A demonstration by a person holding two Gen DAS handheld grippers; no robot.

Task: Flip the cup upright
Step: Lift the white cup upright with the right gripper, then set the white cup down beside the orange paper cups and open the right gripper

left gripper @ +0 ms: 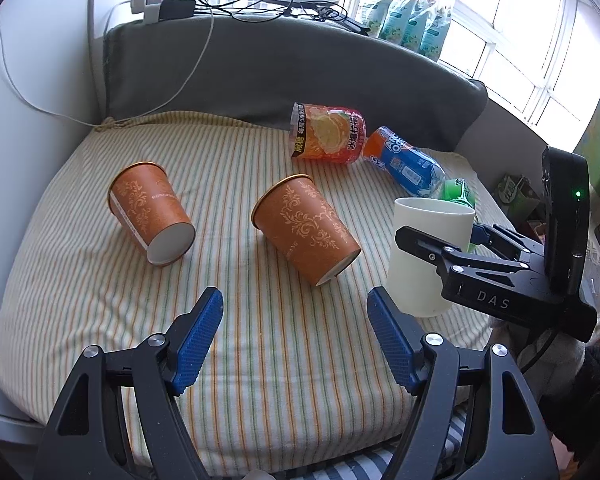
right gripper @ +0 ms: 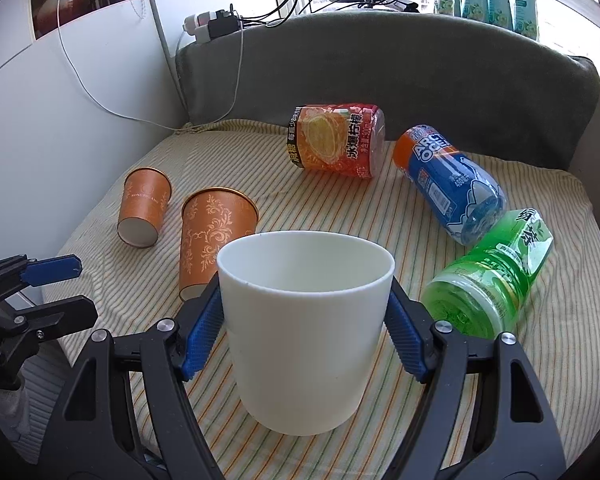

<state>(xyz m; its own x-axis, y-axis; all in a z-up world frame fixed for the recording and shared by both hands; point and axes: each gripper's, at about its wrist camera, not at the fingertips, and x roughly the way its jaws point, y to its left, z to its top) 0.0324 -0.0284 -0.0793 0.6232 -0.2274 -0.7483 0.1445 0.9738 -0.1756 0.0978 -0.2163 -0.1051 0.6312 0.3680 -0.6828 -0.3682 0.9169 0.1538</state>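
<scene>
A white cup stands upright, mouth up, with its base on the striped cloth. My right gripper is shut on its sides; it also shows in the left wrist view around the white cup. Two orange paper cups lie on their sides: one near the middle, one further left. My left gripper is open and empty, low over the cloth in front of the middle orange cup; it also shows in the right wrist view.
Three bottles lie at the back right: an orange-labelled one, a blue one and a green one. A grey cushion back borders the cloth. A white wall with a cable stands on the left.
</scene>
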